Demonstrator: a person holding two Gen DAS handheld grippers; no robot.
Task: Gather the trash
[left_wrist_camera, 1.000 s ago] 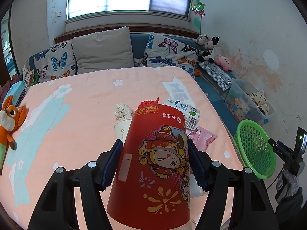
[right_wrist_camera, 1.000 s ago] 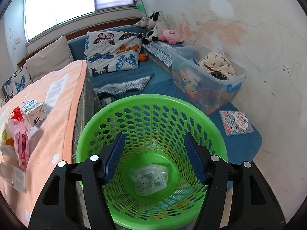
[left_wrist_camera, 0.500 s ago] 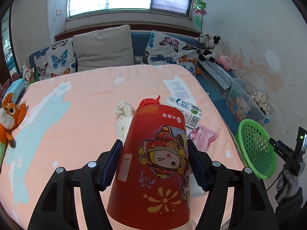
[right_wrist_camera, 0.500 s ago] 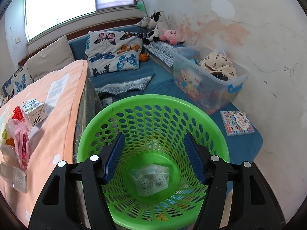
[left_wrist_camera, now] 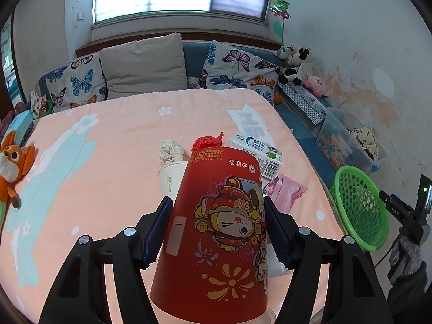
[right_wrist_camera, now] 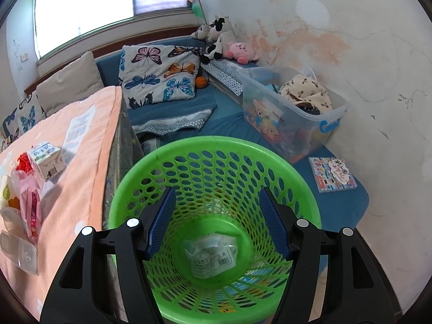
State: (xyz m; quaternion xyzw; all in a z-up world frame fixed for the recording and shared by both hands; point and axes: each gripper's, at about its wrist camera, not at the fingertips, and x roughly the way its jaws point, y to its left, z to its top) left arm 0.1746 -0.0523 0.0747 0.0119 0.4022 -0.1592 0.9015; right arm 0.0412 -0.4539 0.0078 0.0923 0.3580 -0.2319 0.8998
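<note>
Left gripper (left_wrist_camera: 218, 232): pinched on a red paper cup (left_wrist_camera: 216, 237); both blue pads are pressed against the cup's sides, at 9 and 3 o'clock of it.
Red paper cup: held upside down, wide rim toward the camera, narrow base pointing to 12 o'clock; a cartoon figure is printed on its wall.
Remaining trash on the bed: just beyond the cup, a white paper cup (left_wrist_camera: 170, 181) stuffed with crumpled tissue at 11 o'clock, a red net scrap (left_wrist_camera: 206, 142) at 12 o'clock, a milk carton (left_wrist_camera: 256, 156) at 1 o'clock, a pink wrapper (left_wrist_camera: 286, 193) at 2 o'clock.
Bed (left_wrist_camera: 113, 145): covered by a peach blanket; its right edge is seen running from 1 to 4 o'clock in the left wrist view, with open blanket spread to the left of the cup.
Right gripper (right_wrist_camera: 217, 222): spread, nothing between the pads; it is held over the mouth of the green basket (right_wrist_camera: 302, 186).
Green basket: seen just beside the bed's edge, at 3 to 4 o'clock of the red cup in the left wrist view; a clear plastic wrapper (right_wrist_camera: 210, 253) lies on its bottom.
Room around the basket: blue floor mat (right_wrist_camera: 340, 205) open at 3 o'clock; a clear storage bin (right_wrist_camera: 294, 124) stands at 1 o'clock against the wall; a picture book (right_wrist_camera: 333, 174) lies at 2 o'clock.
</note>
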